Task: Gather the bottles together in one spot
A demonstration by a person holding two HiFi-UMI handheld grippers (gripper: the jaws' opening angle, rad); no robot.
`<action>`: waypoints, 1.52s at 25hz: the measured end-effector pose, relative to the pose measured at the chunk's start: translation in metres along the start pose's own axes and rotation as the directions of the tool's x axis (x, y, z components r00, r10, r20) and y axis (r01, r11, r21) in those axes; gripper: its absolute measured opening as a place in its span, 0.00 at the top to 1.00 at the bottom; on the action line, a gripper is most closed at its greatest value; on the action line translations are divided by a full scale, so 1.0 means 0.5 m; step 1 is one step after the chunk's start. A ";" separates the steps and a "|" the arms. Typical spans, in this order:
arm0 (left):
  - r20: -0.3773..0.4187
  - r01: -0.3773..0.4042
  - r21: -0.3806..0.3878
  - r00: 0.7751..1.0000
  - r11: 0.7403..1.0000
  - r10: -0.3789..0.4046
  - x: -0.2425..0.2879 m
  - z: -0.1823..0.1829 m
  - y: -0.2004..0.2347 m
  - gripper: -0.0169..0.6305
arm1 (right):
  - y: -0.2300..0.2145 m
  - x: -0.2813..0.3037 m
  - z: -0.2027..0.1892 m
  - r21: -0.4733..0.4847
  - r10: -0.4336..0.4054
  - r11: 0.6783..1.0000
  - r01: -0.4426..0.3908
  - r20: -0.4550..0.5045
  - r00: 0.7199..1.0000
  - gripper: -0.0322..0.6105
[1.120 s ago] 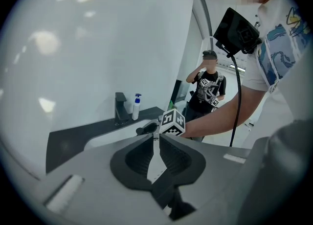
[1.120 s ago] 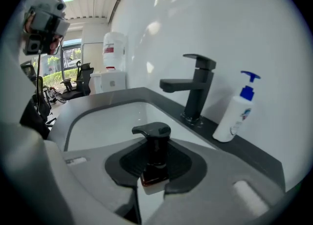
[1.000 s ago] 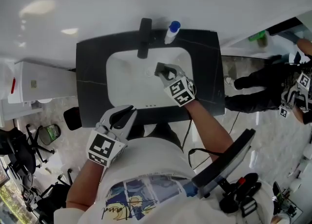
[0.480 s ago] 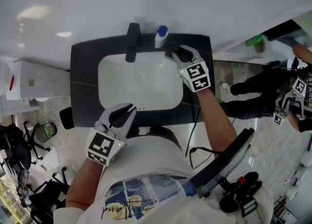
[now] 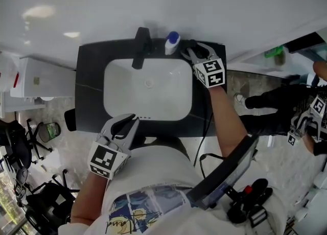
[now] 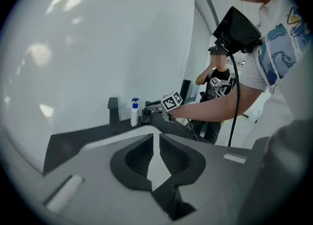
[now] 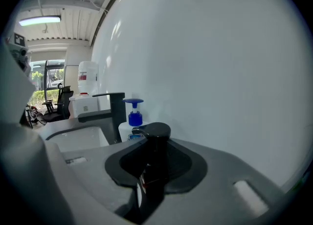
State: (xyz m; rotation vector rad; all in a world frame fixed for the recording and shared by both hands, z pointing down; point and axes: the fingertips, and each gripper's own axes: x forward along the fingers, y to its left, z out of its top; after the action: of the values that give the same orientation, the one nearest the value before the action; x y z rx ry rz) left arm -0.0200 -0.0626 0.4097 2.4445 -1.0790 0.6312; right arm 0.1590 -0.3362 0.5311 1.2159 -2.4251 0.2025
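Note:
A white pump bottle with a blue top [image 5: 171, 44] [image 6: 134, 114] [image 7: 131, 121] stands at the back of the black countertop [image 5: 89, 91], right of the black faucet [image 5: 140, 47]. My right gripper [image 5: 190, 49] [image 7: 151, 170] is shut on a black pump bottle [image 7: 154, 138], held upright just right of the white bottle and close to the wall. In the head view the black bottle is mostly hidden by the gripper. My left gripper [image 5: 130, 121] [image 6: 156, 141] hangs at the counter's front edge, shut, with nothing between its fingers.
A white basin [image 5: 148, 88] fills the middle of the counter. A white cabinet [image 5: 41, 83] stands at the left, with office chairs [image 5: 20, 147] below it. Another person [image 5: 286, 101] with grippers is at the right. The white wall rises directly behind the bottles.
My right gripper carried the black bottle from over the basin to the back of the counter, right beside the white bottle. The left gripper barely shifted.

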 end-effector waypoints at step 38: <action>0.024 0.057 0.022 0.998 0.998 -0.057 0.011 -0.028 -0.105 0.91 | 0.196 -0.283 -0.121 0.009 0.004 1.000 -0.003 -0.080 0.997 0.70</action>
State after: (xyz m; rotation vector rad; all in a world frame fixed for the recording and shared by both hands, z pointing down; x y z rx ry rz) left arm 0.0202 -0.0257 0.4152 2.4982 -1.0128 0.5985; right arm 0.1745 -0.1544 0.5305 1.1848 -2.3602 0.2589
